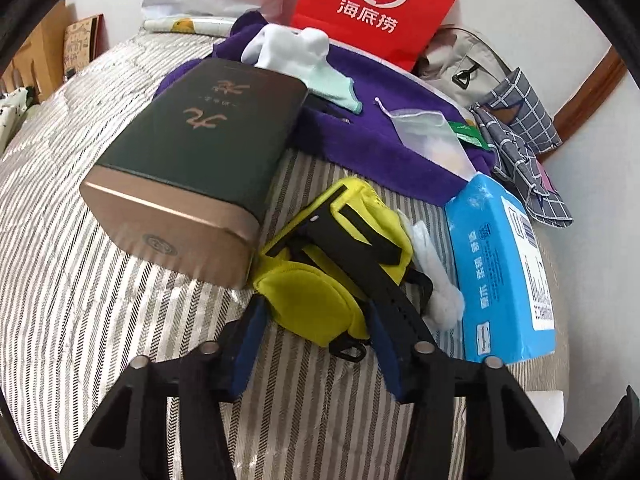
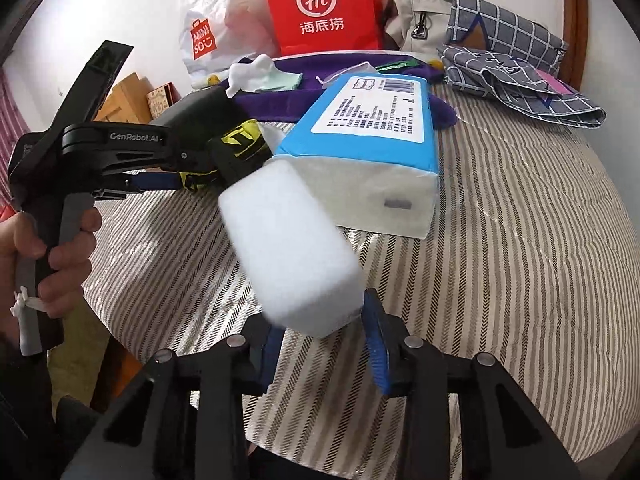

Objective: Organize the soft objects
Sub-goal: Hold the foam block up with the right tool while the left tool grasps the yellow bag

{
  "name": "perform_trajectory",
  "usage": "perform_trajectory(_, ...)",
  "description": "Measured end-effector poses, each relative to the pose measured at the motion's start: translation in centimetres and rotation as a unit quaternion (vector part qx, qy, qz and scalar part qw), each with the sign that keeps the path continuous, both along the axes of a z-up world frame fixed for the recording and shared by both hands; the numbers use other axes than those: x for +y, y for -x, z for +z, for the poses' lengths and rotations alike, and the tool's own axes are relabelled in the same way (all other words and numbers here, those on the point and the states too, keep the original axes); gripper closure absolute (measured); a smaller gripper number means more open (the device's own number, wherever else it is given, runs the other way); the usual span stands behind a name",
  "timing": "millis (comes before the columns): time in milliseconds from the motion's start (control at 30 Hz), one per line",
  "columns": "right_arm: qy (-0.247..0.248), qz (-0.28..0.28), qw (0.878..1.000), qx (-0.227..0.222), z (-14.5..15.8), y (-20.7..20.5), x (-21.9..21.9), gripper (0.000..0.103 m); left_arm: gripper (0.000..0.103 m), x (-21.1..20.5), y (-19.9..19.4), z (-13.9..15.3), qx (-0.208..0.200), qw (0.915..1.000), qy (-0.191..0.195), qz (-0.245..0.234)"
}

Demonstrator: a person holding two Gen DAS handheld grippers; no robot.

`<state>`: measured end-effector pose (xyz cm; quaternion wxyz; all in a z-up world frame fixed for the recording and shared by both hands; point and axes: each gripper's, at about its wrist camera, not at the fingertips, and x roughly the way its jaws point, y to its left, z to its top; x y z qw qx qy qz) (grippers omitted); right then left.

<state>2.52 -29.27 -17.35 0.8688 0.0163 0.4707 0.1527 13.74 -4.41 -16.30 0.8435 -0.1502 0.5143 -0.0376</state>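
In the left wrist view my left gripper (image 1: 316, 328) is open, its blue fingertips on either side of the near end of a yellow pouch with black straps (image 1: 320, 288) on the striped bed. It is not closed on it. In the right wrist view my right gripper (image 2: 320, 332) is shut on a white foam block (image 2: 288, 248) and holds it above the bed. The left gripper's body (image 2: 120, 152) shows at the left, held by a hand, with the yellow pouch (image 2: 240, 144) at its tip.
A dark green box with a gold end (image 1: 192, 168), a blue tissue pack (image 1: 500, 264), a purple towel (image 1: 380, 136) with white socks (image 1: 288, 48), a checked cloth (image 1: 516, 136), a red bag (image 1: 380, 8) and a grey bag (image 2: 420, 16) lie on the striped bed (image 2: 520, 240).
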Motion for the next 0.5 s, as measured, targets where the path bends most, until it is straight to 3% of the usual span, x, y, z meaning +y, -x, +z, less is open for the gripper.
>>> perform_trajectory(200,0.007,-0.003,1.000,-0.008,0.1,0.0,0.0,0.066,0.062,0.0,0.2,0.1,0.003,1.0000,0.000,-0.005)
perform_trajectory(233,0.006,-0.006,1.000,-0.008,0.1,0.1,0.0,0.066,0.067,0.1,0.2,0.2,0.002,1.0000,0.001,-0.007)
perform_trajectory(267,0.007,-0.008,1.000,-0.009,0.2,0.1,0.0,0.066,0.079,0.0,0.5,0.3,0.002,0.9999,0.006,-0.014)
perform_trajectory(300,0.008,-0.010,1.000,-0.010,0.2,0.1,-0.1,0.066,0.082,0.0,0.7,0.4,0.003,0.9998,0.009,-0.019)
perform_trajectory(500,0.016,-0.022,1.000,-0.015,0.2,0.0,-0.2,0.066,0.082,0.2,1.9,0.4,0.004,0.9992,0.014,-0.038)
